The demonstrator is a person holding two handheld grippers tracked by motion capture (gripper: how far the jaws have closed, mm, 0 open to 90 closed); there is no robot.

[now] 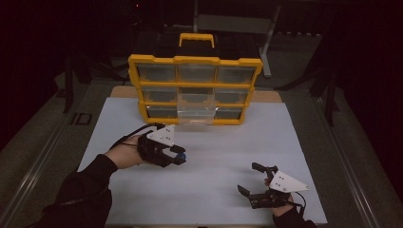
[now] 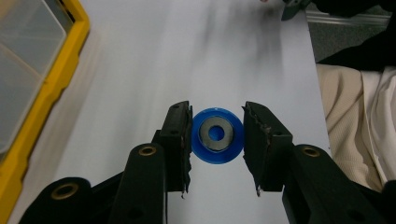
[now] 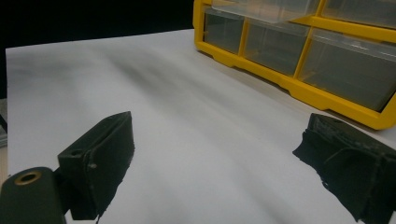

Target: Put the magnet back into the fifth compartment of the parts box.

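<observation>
Blue ring (image 2: 217,136) clamped in left hand-held gripper (image 2: 217,140) above white tabletop (image 2: 187,56); right hand-held gripper (image 3: 215,163) jaws wide apart, empty.

A white sheet (image 1: 209,185) covers most of the table, reaching its near edge; a strip of bare brown tabletop (image 1: 124,91) shows past the sheet's far edge. A yellow drawer organizer (image 1: 195,89) with clear drawers stands upright at the far edge, centred between the left and right sides, its base on the far margin of the sheet. A clear drawer (image 1: 196,116) in its bottom row juts out over the sheet. A blue ring-shaped piece (image 2: 217,135) with a grey centre is seen against the sheet left of the middle.
</observation>
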